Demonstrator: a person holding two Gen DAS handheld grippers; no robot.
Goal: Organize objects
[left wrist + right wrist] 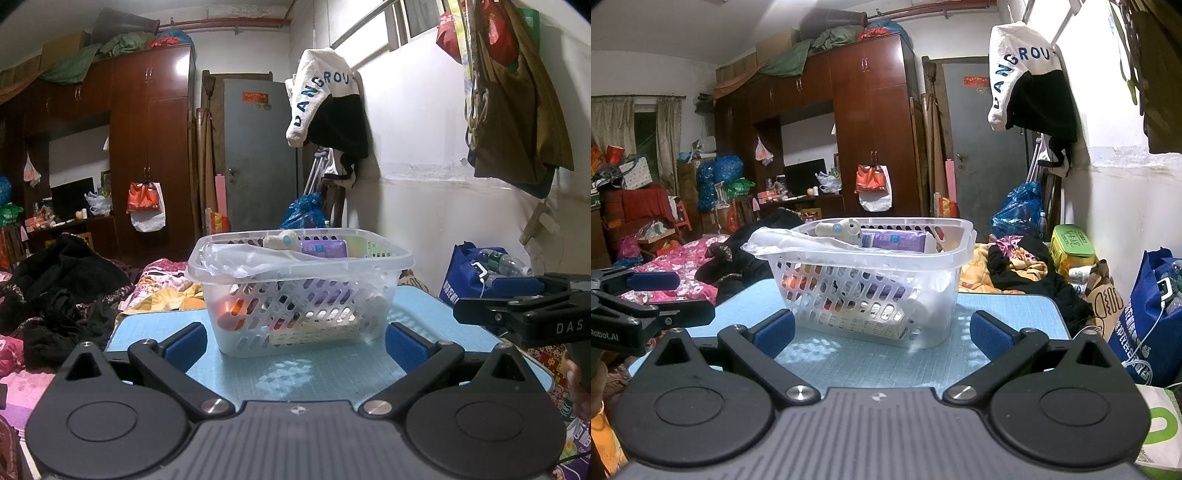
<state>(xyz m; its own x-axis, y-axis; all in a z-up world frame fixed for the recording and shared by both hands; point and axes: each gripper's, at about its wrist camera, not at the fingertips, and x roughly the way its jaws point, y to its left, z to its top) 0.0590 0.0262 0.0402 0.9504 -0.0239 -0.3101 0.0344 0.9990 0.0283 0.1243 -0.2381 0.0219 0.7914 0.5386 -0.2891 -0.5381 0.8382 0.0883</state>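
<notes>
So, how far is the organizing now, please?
Done, it seems: the white basket on the blue table already holds a purple packet and a plush toy. In hand: nothing; the left gripper and right gripper are open. No loose items on the table.

A pale blue gridded table (325, 373) carries one thing: a clear perforated plastic basket (299, 291), standing upright toward the table's far edge (packed with small items, mostly hard to identify). In front of the basket, bare tabletop shows dappled light patches (812, 347).
</notes>
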